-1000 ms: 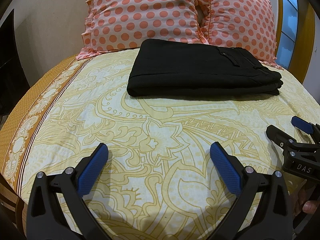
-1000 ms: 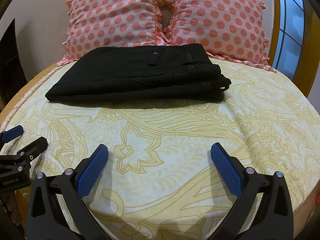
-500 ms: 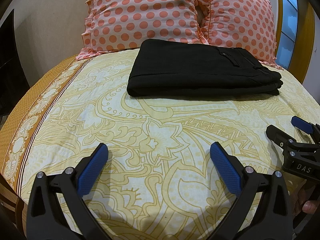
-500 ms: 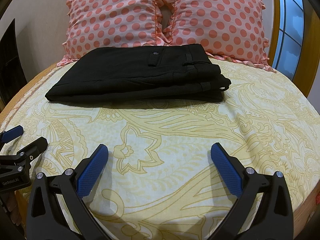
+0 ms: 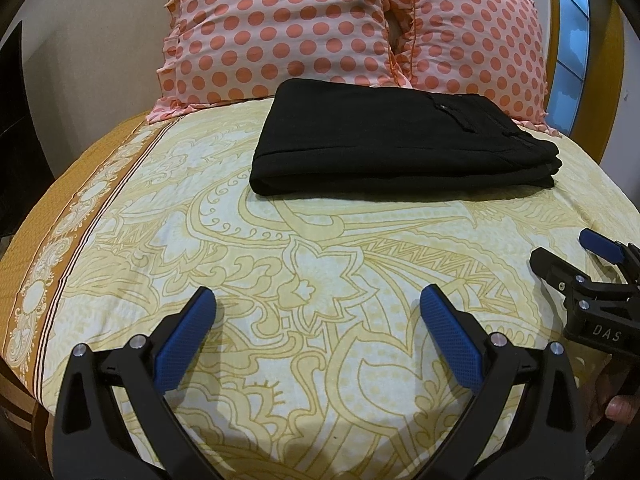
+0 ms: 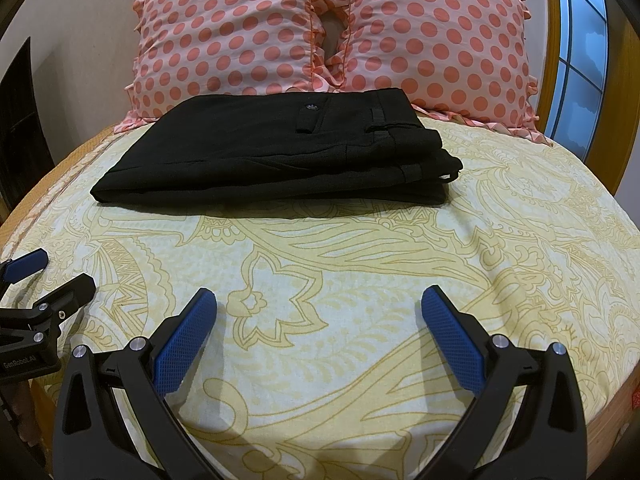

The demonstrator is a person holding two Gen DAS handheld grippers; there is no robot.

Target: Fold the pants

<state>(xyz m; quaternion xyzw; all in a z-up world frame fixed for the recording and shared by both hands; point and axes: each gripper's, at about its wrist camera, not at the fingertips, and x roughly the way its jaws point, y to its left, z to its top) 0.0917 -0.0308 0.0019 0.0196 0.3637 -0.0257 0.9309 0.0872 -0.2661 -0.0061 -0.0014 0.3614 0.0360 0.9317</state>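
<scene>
Pants (image 5: 384, 140), black and folded into a flat stacked rectangle, lie on the yellow patterned bedsheet (image 5: 320, 264) toward the head of the bed, just in front of two pink polka-dot pillows (image 5: 280, 28). In the right wrist view the same pants (image 6: 272, 152) show a buttoned back pocket flap and the waistband end at the right, with a belt loop poking out past the stack; how many layers sit underneath cannot be counted, since the black cloth swallows the fold lines.

The left gripper (image 5: 318, 306) hangs over bare sheet near the foot of the bed, its blue pads spread wide with nothing between them, well apart from the pants. The right gripper (image 6: 318, 306) is likewise spread wide and empty over the sheet. Each gripper's black body is cut off by the bottom edge of its own view.

At the right edge of the left wrist view the right gripper (image 5: 568, 256) appears from the side, only partly in frame, with a fingertip of the person's hand (image 5: 620, 414) just visible below it. At the left edge of the right wrist view the left gripper (image 6: 52, 276) is similarly cropped. A window (image 6: 580, 52) with a wooden frame shows at the far right, its panes blown out to blue. A dark object at the left edge is too cropped to identify.
</scene>
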